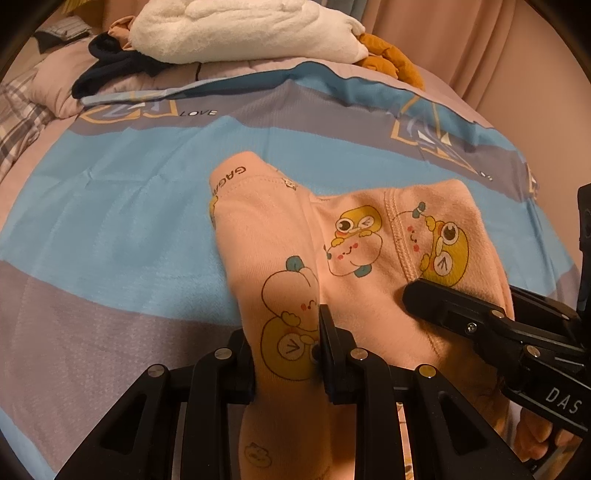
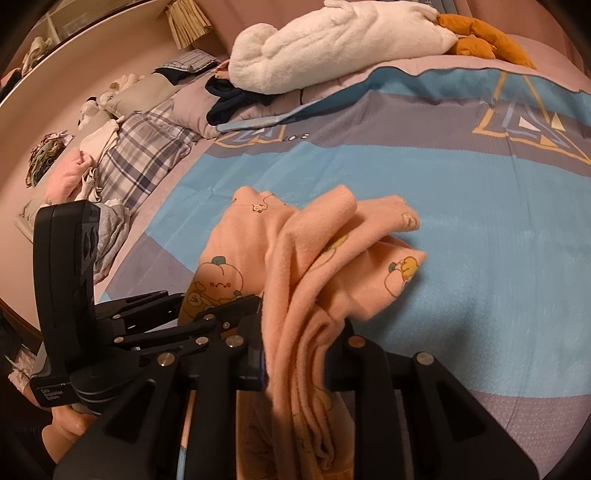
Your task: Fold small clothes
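A small pink garment [image 1: 354,236] printed with yellow cartoon figures lies partly on the blue and grey bedspread [image 1: 110,221]. Its near end rises into both grippers. In the left wrist view my left gripper [image 1: 286,350] is shut on one printed edge of the pink garment. My right gripper [image 1: 436,306] reaches in from the right and rests on the same cloth. In the right wrist view my right gripper [image 2: 297,354] is shut on a bunched fold of the pink garment [image 2: 332,251]. The left gripper [image 2: 214,310] sits close beside it on the left.
A white fluffy blanket [image 1: 240,29], an orange plush toy [image 1: 391,59] and a dark garment [image 1: 110,66] lie at the far end of the bed. A plaid pillow [image 2: 140,162] and loose clothes [image 2: 74,177] line the left side. A curtain [image 1: 498,55] hangs at the right.
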`<state>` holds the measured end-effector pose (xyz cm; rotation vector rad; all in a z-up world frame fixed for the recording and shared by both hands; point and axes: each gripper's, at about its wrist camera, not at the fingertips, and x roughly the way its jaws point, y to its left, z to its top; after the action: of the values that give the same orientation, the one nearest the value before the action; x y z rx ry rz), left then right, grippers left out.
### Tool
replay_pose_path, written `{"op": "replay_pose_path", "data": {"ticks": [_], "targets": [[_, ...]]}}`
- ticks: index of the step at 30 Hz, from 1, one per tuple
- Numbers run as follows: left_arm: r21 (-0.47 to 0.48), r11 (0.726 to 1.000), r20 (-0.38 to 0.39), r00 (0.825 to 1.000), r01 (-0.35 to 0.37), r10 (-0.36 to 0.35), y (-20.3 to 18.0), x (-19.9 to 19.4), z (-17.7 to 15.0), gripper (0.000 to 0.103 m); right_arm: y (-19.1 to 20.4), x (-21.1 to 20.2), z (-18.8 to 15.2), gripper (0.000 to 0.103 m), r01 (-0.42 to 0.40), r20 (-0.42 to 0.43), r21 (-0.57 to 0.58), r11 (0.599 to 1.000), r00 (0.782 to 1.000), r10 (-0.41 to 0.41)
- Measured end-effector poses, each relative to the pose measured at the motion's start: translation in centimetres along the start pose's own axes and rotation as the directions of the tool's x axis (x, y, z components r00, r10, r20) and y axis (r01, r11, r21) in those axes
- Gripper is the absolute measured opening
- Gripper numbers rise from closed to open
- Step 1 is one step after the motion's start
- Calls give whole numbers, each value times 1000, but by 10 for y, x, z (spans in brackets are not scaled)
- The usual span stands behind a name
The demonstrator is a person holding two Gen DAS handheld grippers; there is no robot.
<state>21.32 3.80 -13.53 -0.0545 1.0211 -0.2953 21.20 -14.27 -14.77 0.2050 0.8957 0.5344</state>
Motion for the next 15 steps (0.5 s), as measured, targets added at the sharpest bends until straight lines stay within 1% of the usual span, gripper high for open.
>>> {"op": "replay_pose_path", "data": {"ticks": [6,15], "targets": [[2,1000,-7,1000,-2,2,1,4,-1,25,-10,6,-1,25,2,-15,33,999,1000,-1],[-1,1000,-8,1000,-8,8,6,6,-1,32,-29,14,-7,29,13,-42,101,995,999,-9]]}}
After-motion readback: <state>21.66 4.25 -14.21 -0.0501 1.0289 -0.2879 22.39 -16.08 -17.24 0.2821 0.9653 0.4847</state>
